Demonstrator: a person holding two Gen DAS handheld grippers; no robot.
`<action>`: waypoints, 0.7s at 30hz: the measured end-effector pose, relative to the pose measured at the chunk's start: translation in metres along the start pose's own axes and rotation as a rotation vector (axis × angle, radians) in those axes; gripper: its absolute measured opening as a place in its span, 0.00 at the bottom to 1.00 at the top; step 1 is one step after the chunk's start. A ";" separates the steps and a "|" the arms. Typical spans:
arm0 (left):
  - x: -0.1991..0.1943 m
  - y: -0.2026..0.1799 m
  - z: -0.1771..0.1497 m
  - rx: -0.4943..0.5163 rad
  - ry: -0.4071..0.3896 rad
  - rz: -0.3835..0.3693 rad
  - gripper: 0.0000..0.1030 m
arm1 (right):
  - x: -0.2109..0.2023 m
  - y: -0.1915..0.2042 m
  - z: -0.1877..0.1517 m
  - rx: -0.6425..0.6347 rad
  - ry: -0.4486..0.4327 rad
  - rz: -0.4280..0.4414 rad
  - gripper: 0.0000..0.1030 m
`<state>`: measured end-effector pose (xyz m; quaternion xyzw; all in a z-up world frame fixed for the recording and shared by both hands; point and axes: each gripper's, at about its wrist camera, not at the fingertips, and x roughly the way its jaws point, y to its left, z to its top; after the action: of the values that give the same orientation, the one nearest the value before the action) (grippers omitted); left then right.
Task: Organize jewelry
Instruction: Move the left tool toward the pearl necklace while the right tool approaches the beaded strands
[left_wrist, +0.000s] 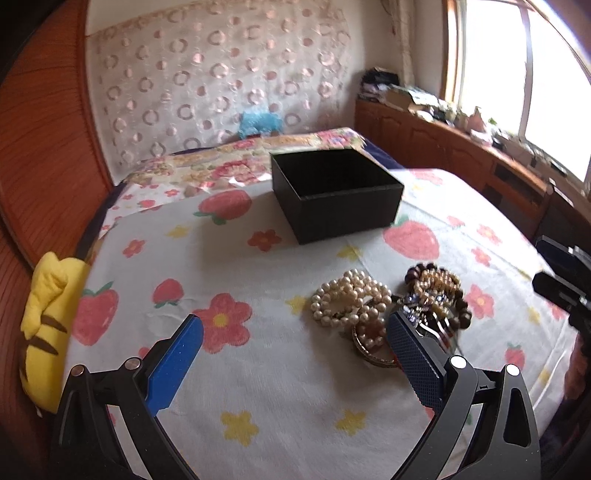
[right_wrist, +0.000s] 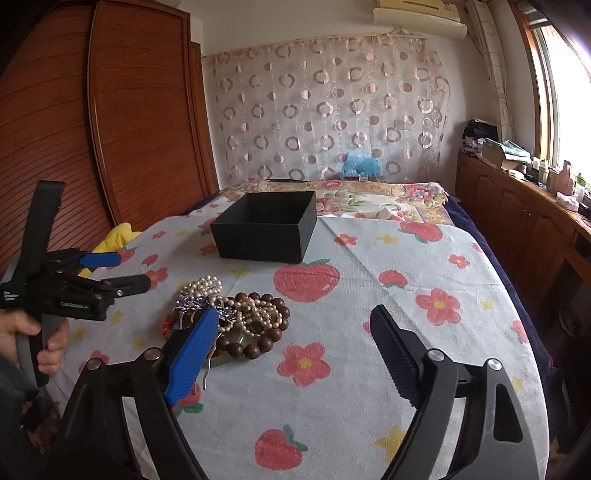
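The jewelry heap (right_wrist: 232, 314) (pearl strands, dark wooden beads, a bangle) lies on the strawberry-print cloth (right_wrist: 369, 369), just ahead of the right gripper (right_wrist: 295, 325)'s blue finger and beside the left gripper (left_wrist: 295, 332)'s right finger. Both grippers gape wide, holding nothing. The black box (left_wrist: 334, 194) sits open, farther beyond the fingertips.

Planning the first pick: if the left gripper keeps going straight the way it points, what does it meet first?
Probably bare strawberry-print cloth. The left gripper stands open, with the pearl strands slightly right of its centre line, so depth decides which comes first.
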<state>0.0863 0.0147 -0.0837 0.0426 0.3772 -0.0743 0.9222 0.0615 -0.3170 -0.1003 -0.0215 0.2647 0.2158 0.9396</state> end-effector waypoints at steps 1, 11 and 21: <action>0.003 0.000 0.000 0.009 0.005 -0.003 0.91 | 0.001 0.001 0.000 -0.007 0.002 0.000 0.83; 0.038 0.008 0.008 0.002 0.099 -0.062 0.44 | 0.009 0.004 0.001 -0.035 0.016 0.003 0.83; 0.058 -0.002 0.016 0.085 0.145 -0.043 0.35 | 0.035 0.010 0.020 -0.123 0.073 0.059 0.64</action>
<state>0.1377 0.0048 -0.1135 0.0789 0.4401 -0.1068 0.8881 0.0940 -0.2909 -0.1001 -0.0795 0.2856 0.2582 0.9195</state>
